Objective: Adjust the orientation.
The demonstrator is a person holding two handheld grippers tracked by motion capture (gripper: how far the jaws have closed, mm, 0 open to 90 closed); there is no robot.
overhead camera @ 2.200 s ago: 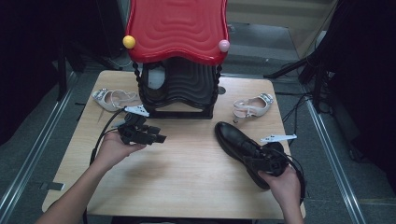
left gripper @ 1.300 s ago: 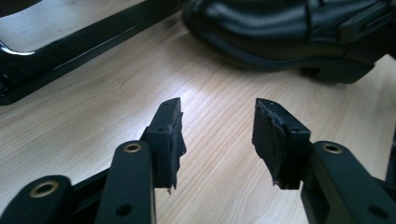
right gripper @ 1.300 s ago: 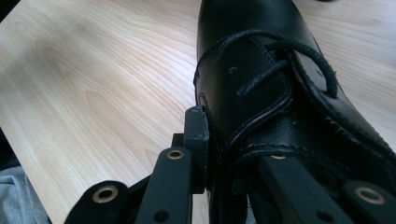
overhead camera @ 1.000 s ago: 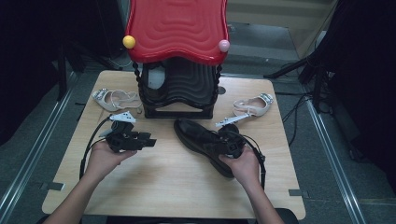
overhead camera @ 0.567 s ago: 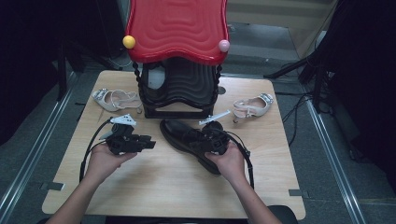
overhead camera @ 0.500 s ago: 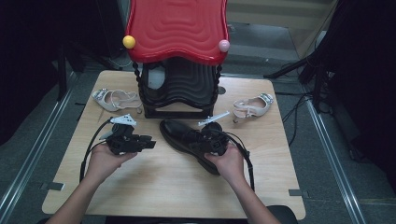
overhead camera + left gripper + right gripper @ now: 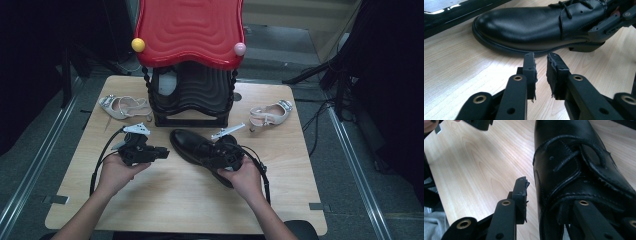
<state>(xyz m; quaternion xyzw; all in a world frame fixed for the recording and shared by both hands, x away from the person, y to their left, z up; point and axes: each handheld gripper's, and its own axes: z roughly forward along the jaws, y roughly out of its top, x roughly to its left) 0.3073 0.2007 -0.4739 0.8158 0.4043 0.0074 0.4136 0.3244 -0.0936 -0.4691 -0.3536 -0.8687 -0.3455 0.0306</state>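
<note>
- Black shoe (image 7: 200, 149): glossy smooth leather, rounded toe, laced, lying mid-surface before the black ribbed rack (image 7: 192, 97).
- Right claw (image 7: 544, 195): jaws just opening, one inside the shoe's collar, the outer one standing off the leather.
- Left claw (image 7: 541, 72): jaws closing to a narrow gap, empty, over pale wood-grain surface (image 7: 165, 200).

black shoe (image 7: 534, 23), jaws narrowly apart, empty

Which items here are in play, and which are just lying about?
In play:
- black shoe
- right gripper, one jaw inside the shoe's opening, the other outside, jaws just opening
- left gripper, beside the toe, nothing between its jaws, just closing

Lying about:
- left sandal
- right sandal
- red-topped rack
</note>
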